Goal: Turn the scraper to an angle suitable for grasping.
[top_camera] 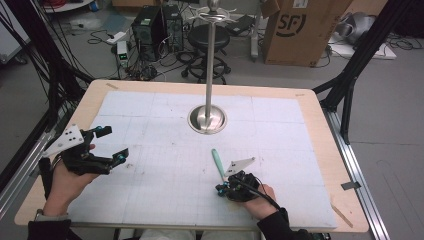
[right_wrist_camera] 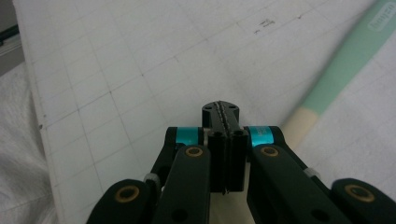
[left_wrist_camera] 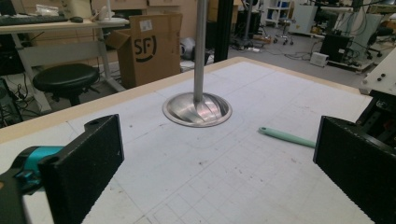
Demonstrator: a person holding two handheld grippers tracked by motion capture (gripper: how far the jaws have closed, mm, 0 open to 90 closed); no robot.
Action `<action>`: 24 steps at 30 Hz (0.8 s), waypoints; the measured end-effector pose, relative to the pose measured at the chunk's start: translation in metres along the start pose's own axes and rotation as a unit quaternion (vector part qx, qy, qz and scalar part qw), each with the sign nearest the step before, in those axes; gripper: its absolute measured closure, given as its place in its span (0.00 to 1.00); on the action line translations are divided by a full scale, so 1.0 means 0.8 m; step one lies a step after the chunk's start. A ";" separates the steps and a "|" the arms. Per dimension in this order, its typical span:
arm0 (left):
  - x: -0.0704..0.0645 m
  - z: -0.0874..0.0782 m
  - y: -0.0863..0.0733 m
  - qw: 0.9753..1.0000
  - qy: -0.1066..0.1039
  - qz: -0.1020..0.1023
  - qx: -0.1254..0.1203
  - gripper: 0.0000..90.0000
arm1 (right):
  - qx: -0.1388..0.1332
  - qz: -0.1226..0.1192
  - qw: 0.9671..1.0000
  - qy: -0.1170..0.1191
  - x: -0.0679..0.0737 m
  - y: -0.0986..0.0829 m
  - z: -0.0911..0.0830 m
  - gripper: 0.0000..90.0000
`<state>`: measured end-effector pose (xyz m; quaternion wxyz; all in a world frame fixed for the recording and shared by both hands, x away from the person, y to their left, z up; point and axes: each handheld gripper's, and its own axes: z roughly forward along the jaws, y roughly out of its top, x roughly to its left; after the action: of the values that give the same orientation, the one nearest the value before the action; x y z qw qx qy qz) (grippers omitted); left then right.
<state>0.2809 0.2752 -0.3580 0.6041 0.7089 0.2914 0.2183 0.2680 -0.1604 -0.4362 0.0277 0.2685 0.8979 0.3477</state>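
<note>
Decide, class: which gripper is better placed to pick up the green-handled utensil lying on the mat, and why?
Right. The right gripper sits beside the green-handled utensil, its jaws shut with nothing between them. The left gripper is open but held farther off, at the mat's left side.

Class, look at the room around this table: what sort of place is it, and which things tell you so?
Probably a lab or workshop: computer towers with loose cables on the floor, a cardboard box, and a stool.

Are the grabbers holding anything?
No. The left gripper is wide open over bare mat. The right gripper is shut with nothing between its jaws; the green handle lies on the mat beside it.
</note>
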 end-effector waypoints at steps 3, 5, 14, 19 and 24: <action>0.001 0.001 0.000 1.000 0.000 -0.002 -0.001 0.02 | 0.001 -0.004 1.000 -0.008 0.000 -0.001 -0.001 1.00; 0.001 0.001 0.000 1.000 0.000 -0.002 -0.001 0.02 | 0.004 -0.003 1.000 -0.017 -0.001 -0.002 -0.003 1.00; 0.000 0.007 0.000 1.000 -0.003 -0.003 0.002 0.02 | 0.003 0.010 0.999 -0.047 -0.019 -0.014 -0.018 1.00; 0.000 0.007 0.000 1.000 -0.002 -0.002 0.004 0.03 | 0.000 0.019 0.997 -0.075 -0.034 -0.022 -0.028 1.00; -0.001 0.008 -0.002 1.000 -0.002 0.000 0.006 0.03 | -0.021 0.043 0.994 -0.094 -0.066 -0.035 -0.041 1.00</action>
<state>0.2839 0.2701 -0.3603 0.6003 0.7130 0.2917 0.2148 0.2920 -0.2240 -0.4368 0.1029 0.3381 0.8711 0.3409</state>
